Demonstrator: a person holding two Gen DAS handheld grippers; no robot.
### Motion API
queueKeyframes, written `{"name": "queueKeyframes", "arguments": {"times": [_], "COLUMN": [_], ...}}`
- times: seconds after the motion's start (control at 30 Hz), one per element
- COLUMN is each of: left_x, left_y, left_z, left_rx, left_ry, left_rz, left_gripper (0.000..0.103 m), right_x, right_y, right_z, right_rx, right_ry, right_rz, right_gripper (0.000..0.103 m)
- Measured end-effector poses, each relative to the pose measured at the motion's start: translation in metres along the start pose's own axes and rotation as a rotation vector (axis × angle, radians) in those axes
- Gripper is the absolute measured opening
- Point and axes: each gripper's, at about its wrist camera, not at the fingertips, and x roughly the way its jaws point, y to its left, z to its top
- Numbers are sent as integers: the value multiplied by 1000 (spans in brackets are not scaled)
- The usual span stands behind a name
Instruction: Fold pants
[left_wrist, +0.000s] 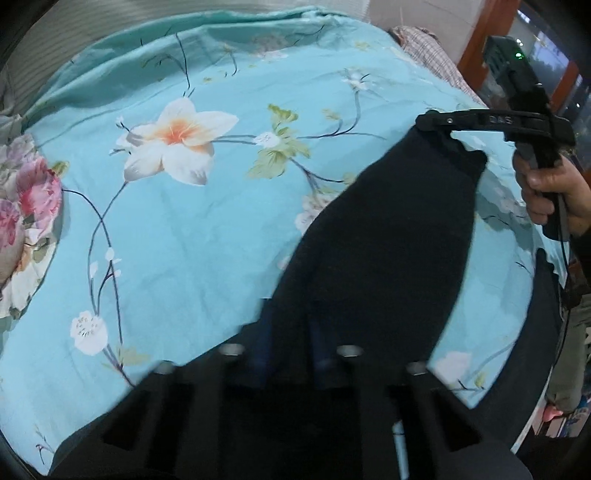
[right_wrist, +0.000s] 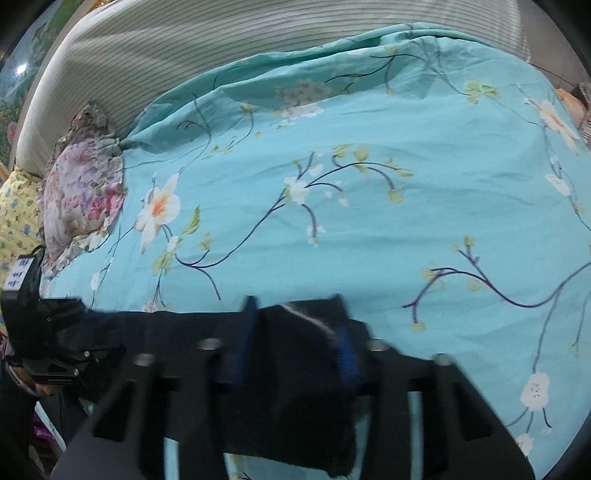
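Dark pants stretched over the turquoise floral bedsheet. One end pinched in the narrow jaws of the left gripper, other end clamped in the right gripper, jaws narrow too.

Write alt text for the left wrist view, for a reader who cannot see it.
Dark pants stretch between two handheld grippers over a turquoise floral bedsheet. The left gripper clamps the near end at the bottom of the frame; the right gripper, held by a hand, pinches the far end at upper right.
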Motion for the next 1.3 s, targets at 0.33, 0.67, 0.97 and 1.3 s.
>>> {"name": "queueKeyframes", "arguments": {"times": [0.33, 0.67, 0.97, 1.3], "left_x": [-65, -104, -112, -121], "left_y": [-42, -92, -123, -145], "left_z": [-51, -105, -150, -186], "left_rx": [-1, -35, -72, -68], "left_ry": [-122, -180, -187, -196], "left_rz": [-24, -81, -106, -156], "left_gripper": [5, 4, 4, 4], "right_x": [-60, -127, -150, -174], "right_y": [7, 9, 5, 8], "right_z": [-28, -97, -170, -217], "right_rx": [-11, -14, 12, 17], "right_ry": [-104, -164, -146, -169], "right_rz": [59, 127, 129, 111], "right_gripper": [8, 8, 8, 8]}}
